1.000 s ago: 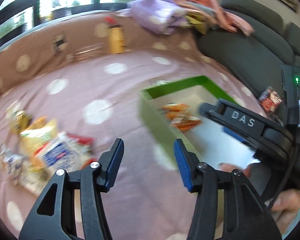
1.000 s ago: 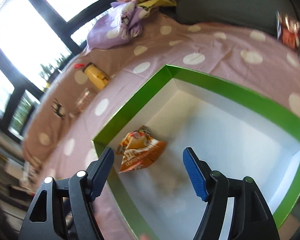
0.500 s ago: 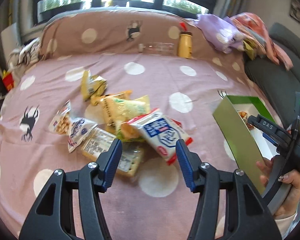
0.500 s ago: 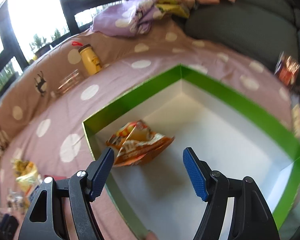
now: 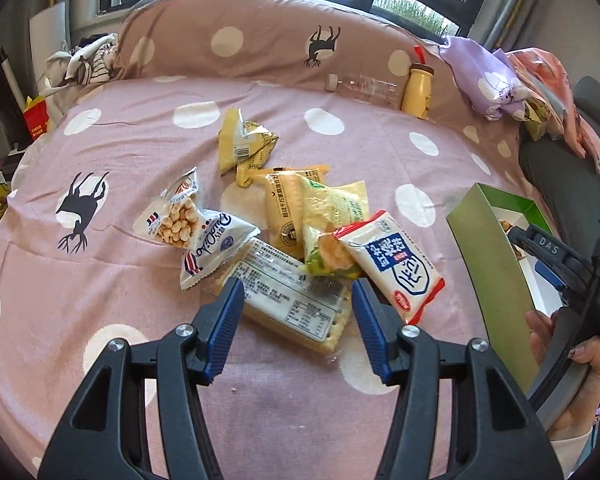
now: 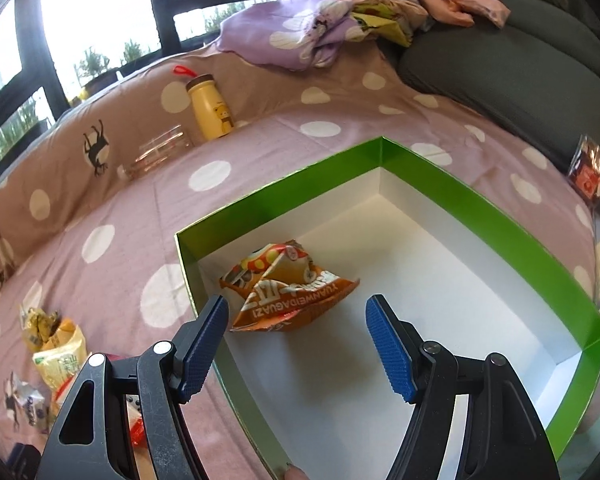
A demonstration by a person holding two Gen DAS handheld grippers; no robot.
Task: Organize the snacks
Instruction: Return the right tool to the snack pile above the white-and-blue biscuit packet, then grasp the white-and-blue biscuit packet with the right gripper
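Your left gripper (image 5: 296,320) has swung from the box (image 5: 496,264) to the snacks on the bed (image 5: 100,152), fingers apart, empty. Cracker pack (image 5: 296,300) lies just ahead, long axis slanting across them. Right gripper (image 6: 296,344) hangs open over the box.

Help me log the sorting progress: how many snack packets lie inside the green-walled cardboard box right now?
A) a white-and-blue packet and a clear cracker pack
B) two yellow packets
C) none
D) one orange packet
D: the right wrist view shows a single crumpled orange snack packet on the white floor of the green-walled cardboard box, near its left wall, with nothing else inside.
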